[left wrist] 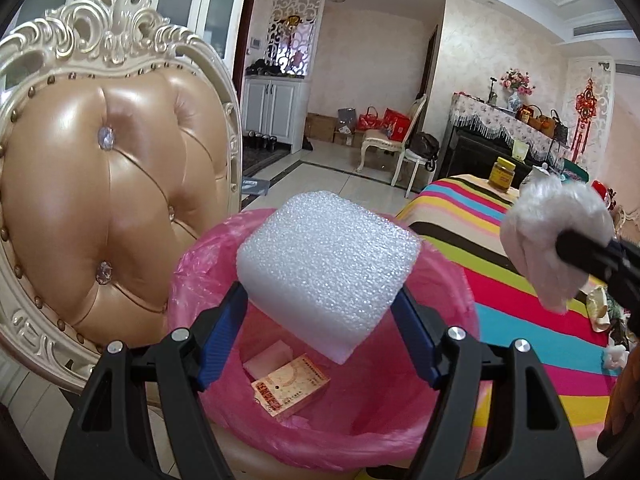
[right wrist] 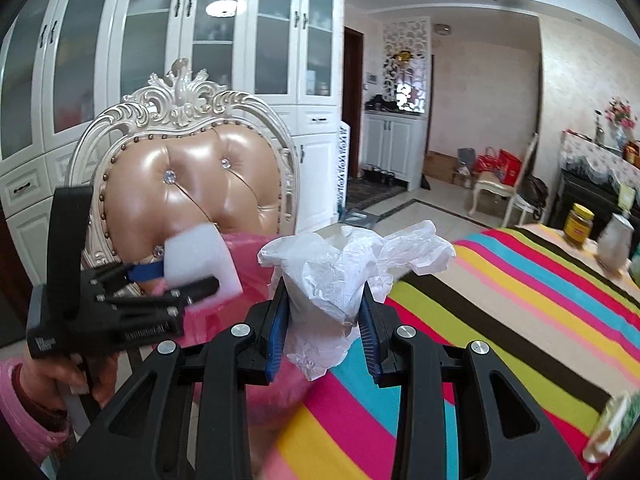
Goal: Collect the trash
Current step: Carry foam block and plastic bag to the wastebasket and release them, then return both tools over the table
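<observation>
The left gripper [left wrist: 320,312] clamps a white foam block [left wrist: 328,272] above the pink-lined trash bin [left wrist: 400,420], which holds a small printed box [left wrist: 290,390]. The right gripper [right wrist: 324,320] pinches a crumpled white plastic bag [right wrist: 340,272] over the striped tablecloth [right wrist: 500,300]. Behind stands an ornate tufted chair [left wrist: 104,200].

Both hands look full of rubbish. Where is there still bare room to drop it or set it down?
The bin has open room: only a small printed box and a pale scrap lie at the bottom, and the foam block hangs above it. The striped tablecloth is bare from the crumpled plastic towards the yellow jar. Its right edge is cluttered.
</observation>
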`<state>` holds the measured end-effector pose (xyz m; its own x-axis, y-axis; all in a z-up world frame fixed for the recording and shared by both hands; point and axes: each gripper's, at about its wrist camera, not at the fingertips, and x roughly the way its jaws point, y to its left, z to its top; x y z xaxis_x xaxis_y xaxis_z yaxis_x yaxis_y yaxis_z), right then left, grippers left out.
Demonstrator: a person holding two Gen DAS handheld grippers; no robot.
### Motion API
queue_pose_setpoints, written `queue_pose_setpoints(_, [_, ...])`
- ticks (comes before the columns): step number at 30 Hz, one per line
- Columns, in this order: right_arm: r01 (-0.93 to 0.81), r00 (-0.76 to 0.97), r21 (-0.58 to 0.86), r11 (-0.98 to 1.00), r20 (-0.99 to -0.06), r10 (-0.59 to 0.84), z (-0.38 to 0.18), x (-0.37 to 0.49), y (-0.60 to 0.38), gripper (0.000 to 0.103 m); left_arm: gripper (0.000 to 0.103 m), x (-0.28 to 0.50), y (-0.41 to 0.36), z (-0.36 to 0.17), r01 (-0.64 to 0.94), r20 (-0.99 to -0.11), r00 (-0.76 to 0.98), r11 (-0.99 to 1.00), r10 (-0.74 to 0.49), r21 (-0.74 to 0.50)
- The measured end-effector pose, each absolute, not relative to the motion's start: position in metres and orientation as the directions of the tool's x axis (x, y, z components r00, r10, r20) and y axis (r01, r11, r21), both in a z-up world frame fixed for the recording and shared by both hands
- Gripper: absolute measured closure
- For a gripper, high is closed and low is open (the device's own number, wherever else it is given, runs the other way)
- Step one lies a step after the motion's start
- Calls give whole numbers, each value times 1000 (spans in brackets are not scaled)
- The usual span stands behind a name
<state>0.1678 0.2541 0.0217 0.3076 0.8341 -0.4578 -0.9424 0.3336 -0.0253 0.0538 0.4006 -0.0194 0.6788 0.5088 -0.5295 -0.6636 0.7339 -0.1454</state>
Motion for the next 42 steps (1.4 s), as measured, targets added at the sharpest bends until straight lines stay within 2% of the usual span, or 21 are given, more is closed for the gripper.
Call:
queue_pose_setpoints(7, [-969,237,-52,242,-473,849,14,164,295,70,30,52,424,-34,-683,-539,670,709,510,-176])
queue_pose_setpoints(9, [-976,206,-43,212,-485,850,9,162,303,68,27,50,429,-37,-692,-542,662,699,518,-177])
queue_pose_setpoints(10, [-985,161,-31,169,-500,851,5,161,309,62,19,47,431,-37,-696,-538,662,694,522,-184])
queue_pose_setpoints(11, [-989,142,-31,147,-513,846,1,160,313,43,11,45,432,-37,-703,-531,660,686,532,-187])
queue_pose_setpoints(13, [-986,162,-60,154,-517,840,-5,158,316,27,9,37,432,-33,-728,-517,643,660,565,-184])
queue_pose_setpoints(21, [-977,210,-74,201,-505,837,-2,156,271,27,5,16,412,-17,-760,-478,616,631,627,-152])
queue_pose_setpoints(25, [-964,262,-89,252,-497,827,3,155,231,27,5,16,386,-10,-738,-460,642,656,613,-157])
queue_pose_setpoints(32, [-911,394,-86,403,-469,790,8,162,136,26,5,50,324,-1,-626,-451,733,766,510,-150])
queue_pose_setpoints(42, [-738,602,-39,673,-487,633,-6,194,-16,25,5,140,187,-3,-338,-498,833,934,241,-114])
